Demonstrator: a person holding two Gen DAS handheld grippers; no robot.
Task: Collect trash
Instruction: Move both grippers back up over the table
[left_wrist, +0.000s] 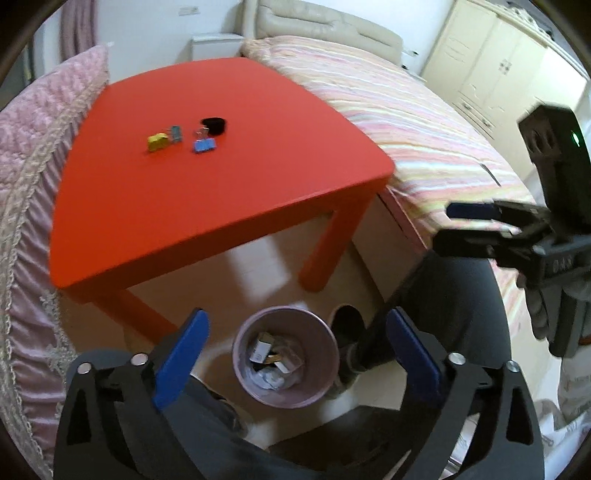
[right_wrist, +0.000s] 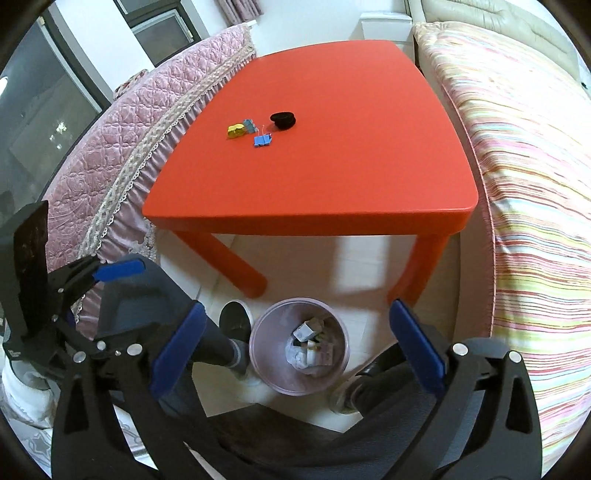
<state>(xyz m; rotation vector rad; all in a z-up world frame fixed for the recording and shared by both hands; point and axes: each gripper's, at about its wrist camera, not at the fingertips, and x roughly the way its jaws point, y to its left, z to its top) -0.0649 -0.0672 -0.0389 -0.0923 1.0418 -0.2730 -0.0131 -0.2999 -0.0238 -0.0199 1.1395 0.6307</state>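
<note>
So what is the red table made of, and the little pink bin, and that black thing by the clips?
The red table looks like painted wood or moulded plastic: smooth, evenly coloured, slightly glossy, with rounded edges. The pink bin seems to be thin plastic, with a smooth wall and a faint sheen. The black thing looks soft and matte, perhaps a fabric hair band, though it is too small to be sure.

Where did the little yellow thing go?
The yellow clip sits on the red table, toward its far left, touching a grey-blue clip.

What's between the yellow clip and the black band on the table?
A grey-blue clip and a blue clip lie between the yellow clip and black band, per right wrist view.
</note>
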